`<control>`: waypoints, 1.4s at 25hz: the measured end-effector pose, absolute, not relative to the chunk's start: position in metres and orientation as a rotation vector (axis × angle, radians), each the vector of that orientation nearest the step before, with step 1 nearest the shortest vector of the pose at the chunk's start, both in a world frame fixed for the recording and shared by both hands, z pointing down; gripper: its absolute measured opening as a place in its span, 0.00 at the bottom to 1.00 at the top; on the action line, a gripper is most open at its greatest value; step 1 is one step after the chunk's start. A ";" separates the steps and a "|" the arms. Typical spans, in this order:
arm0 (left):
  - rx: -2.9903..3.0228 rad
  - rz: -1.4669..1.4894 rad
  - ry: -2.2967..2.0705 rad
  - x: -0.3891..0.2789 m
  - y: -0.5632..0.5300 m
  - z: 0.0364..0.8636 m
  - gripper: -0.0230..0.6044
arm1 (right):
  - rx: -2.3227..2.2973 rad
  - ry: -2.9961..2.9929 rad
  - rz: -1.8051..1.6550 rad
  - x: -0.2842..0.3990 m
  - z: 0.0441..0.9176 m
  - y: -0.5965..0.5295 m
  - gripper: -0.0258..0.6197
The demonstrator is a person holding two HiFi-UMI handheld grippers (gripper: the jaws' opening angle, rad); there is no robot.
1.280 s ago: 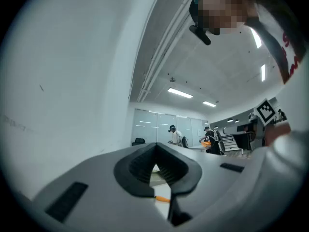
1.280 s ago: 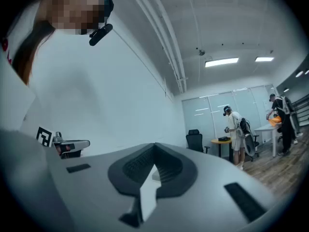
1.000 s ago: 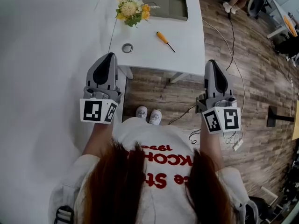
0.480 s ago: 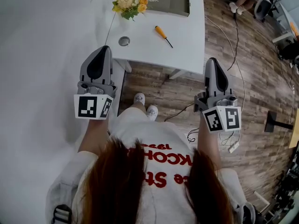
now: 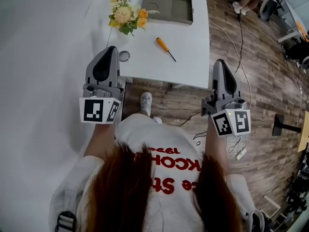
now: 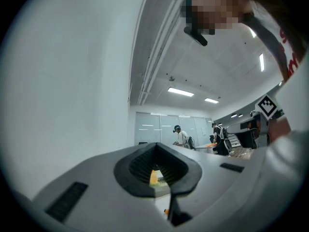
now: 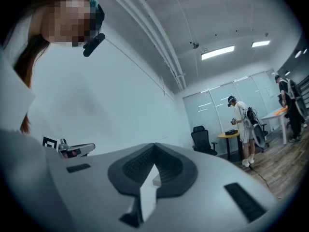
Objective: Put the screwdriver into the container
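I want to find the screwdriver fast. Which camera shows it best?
The head view: the whole orange-handled screwdriver lies in the open on the white table. The left gripper view shows only a tiny orange speck through its jaws, maybe the handle. The right gripper view shows none of it.

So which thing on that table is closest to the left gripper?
The small grey ring at the near edge of the table, right beside the left gripper. The flowers, screwdriver and grey container lie farther back.
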State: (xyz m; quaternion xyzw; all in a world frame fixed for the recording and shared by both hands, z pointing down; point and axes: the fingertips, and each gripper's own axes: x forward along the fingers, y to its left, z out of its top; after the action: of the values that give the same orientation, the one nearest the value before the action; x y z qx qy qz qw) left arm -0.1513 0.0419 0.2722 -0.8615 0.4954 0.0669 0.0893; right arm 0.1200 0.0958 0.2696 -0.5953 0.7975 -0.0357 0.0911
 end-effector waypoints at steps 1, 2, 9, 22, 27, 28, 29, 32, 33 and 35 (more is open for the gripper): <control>-2.564 0.213 1.466 -0.150 0.031 0.269 0.05 | -1.772 2.368 -0.095 0.121 0.267 0.086 0.05; -2.564 0.227 1.456 -0.149 0.020 0.265 0.05 | -1.775 2.365 -0.084 0.121 0.264 0.075 0.05; -2.582 0.294 1.399 -0.153 -0.040 0.245 0.05 | -1.780 2.350 -0.066 0.105 0.250 0.015 0.05; -2.665 0.277 1.390 -0.162 -0.089 0.248 0.05 | -1.842 2.331 -0.183 0.101 0.261 -0.040 0.05; -2.656 0.276 1.437 -0.167 -0.095 0.249 0.05 | -1.832 2.349 -0.201 0.103 0.265 -0.051 0.05; -2.651 0.275 1.446 -0.167 -0.097 0.248 0.05 | -1.823 2.356 -0.197 0.103 0.264 -0.056 0.05; -2.643 0.274 1.453 -0.167 -0.099 0.246 0.05 | -1.812 2.363 -0.190 0.103 0.262 -0.060 0.05; -2.612 0.285 1.471 -0.163 -0.107 0.239 0.05 | -1.769 2.384 -0.172 0.107 0.259 -0.075 0.05; -2.600 0.291 1.475 -0.161 -0.109 0.237 0.05 | -1.753 2.392 -0.169 0.109 0.259 -0.080 0.05; -2.579 0.311 1.476 -0.155 -0.112 0.231 0.05 | -1.718 2.409 -0.161 0.113 0.257 -0.089 0.05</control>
State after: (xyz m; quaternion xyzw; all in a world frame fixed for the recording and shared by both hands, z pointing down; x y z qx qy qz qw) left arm -0.1547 -0.1116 0.2309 -0.8607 0.4925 0.1037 0.0769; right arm 0.1129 -0.0891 0.2572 -0.5775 0.8098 -0.0541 0.0888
